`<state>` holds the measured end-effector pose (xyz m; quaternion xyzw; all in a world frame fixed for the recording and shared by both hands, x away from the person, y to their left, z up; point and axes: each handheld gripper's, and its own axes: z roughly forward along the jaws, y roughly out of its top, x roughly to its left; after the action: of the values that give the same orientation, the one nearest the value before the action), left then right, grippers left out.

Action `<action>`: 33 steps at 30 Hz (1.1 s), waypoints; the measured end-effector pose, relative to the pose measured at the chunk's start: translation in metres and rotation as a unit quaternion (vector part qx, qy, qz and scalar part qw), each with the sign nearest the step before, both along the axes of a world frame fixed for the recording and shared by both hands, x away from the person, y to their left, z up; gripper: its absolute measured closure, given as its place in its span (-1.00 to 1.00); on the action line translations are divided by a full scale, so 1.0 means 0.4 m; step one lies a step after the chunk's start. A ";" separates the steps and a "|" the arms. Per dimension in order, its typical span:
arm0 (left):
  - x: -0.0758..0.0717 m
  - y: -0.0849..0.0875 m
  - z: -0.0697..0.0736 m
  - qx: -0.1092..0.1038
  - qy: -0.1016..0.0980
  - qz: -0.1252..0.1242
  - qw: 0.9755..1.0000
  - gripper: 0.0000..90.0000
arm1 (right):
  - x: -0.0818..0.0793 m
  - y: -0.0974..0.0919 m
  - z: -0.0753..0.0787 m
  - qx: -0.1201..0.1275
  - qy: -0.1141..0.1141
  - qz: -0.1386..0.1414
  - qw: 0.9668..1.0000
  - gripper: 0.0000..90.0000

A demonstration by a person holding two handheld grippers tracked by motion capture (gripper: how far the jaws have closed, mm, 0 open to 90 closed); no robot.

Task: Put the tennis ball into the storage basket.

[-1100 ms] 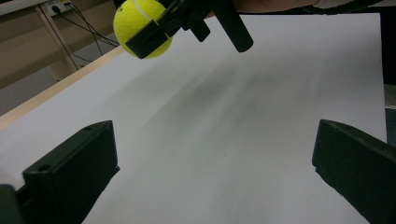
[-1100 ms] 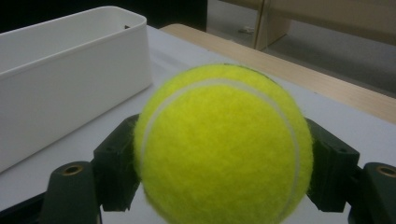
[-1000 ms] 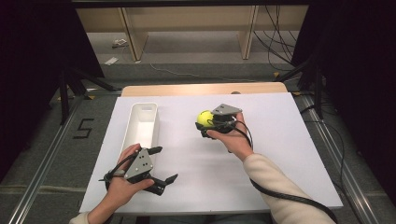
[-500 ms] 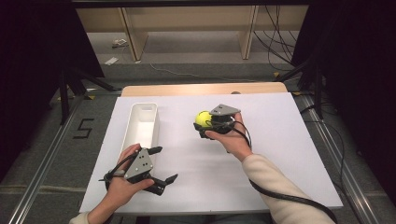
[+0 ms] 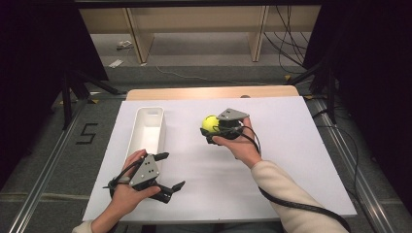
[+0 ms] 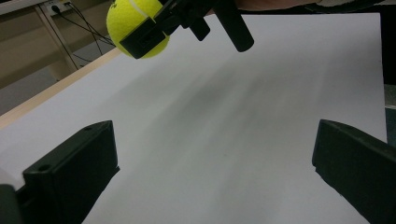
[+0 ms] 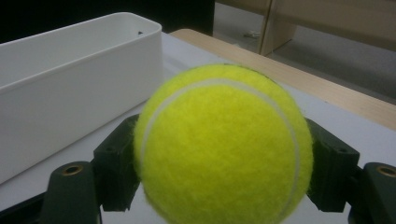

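Black plastic jaws of the left gripper (image 5: pixel 165 170) stand wide apart with nothing between them; this gripper rests low on the white tabletop (image 5: pixel 291 160) at about 7 o'clock, in the person's left hand (image 5: pixel 128 189). In the left gripper view the jaws are blocky and matt, and the sheet under them is smooth and without pattern.

Farther in, near the middle of the tabletop, the right gripper (image 5: pixel 210 130) is clamped on a yellow tennis ball (image 5: pixel 210 123). In the right gripper view the ball (image 7: pixel 223 144) is round and fuzzy, with a pale curved seam, and the two jaws press on its left and right sides. The ball appears lifted a little above the surface, as the left gripper view shows it (image 6: pixel 135 23) with bare tabletop below it.

At about 10 o'clock from the ball, well apart from it, lies a long white bin (image 5: pixel 141 133) of smooth hard plastic, with rounded corners and an open top; it looks empty. Beyond the white sheet a strip of pale wood (image 5: pixel 209 92) shows at 12 o'clock.

I judge that the step in hand is the carrying of the grasped ball, probably toward the bin. The next move calls for a sideways travel toward 10 o'clock, high enough to pass over the bin's wall, and then parting the jaws over the opening. The felt gives good grip, but a ball can bounce or roll, so a low release seems wise.
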<state>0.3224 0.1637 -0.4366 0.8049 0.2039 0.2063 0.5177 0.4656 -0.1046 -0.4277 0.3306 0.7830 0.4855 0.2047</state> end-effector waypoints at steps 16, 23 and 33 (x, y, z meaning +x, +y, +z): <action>0.000 0.000 0.000 0.000 0.000 0.000 1.000 -1.00 | -0.004 0.009 0.003 -0.002 -0.003 0.005 1.000 -0.42; 0.000 0.000 0.000 -0.001 0.000 0.001 1.000 -1.00 | -0.008 0.013 0.007 -0.002 -0.004 0.008 1.000 -0.42; 0.000 0.000 0.000 0.000 -0.001 0.000 1.000 -1.00 | -0.013 0.023 0.014 0.003 -0.008 0.013 1.000 -0.42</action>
<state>0.3224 0.1638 -0.4365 0.8046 0.2040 0.2070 0.5178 0.4605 -0.0954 -0.4222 0.3172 0.7843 0.4927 0.2036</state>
